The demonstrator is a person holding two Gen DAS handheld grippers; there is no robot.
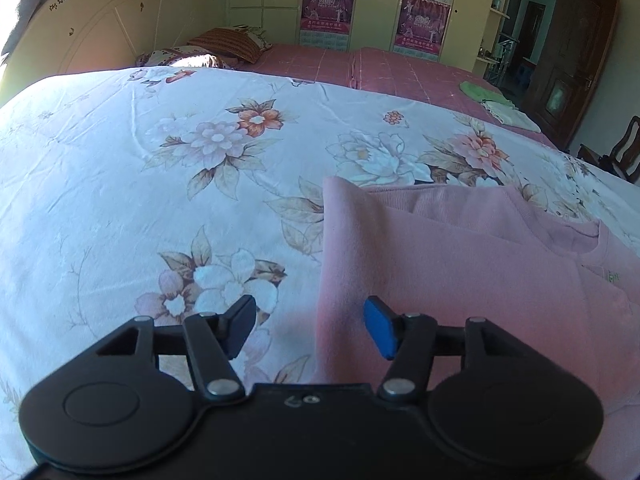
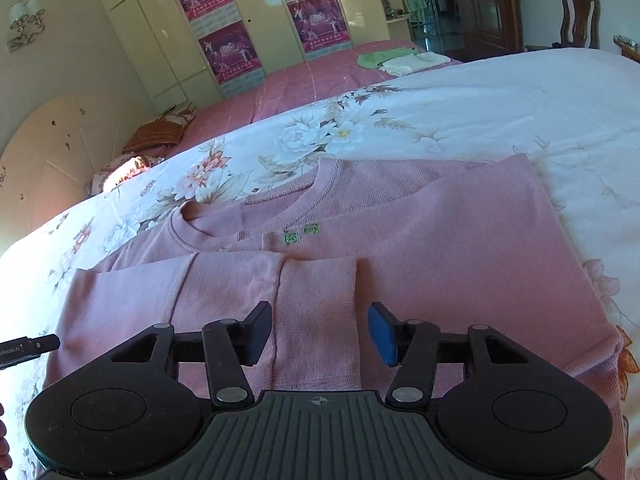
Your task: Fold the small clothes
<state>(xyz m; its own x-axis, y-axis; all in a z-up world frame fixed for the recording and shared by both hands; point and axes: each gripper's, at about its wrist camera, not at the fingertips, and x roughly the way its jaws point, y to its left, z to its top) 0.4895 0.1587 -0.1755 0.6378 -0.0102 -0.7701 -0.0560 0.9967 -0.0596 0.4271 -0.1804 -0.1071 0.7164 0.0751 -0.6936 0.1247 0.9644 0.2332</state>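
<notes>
Pink sweater (image 2: 400, 248) lies flat on the floral sheet (image 1: 120, 184) — left gripper (image 1: 310, 326) spread at its edge, right gripper (image 2: 320, 332) spread over its folded sleeve (image 2: 224, 292).

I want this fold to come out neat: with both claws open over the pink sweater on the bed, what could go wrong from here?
1. The sleeve folded across the pink sweater lies loose; the open right claw could drag it askew.
2. The left claw straddles the sweater's edge, so it might pinch the floral sheet too.
</notes>
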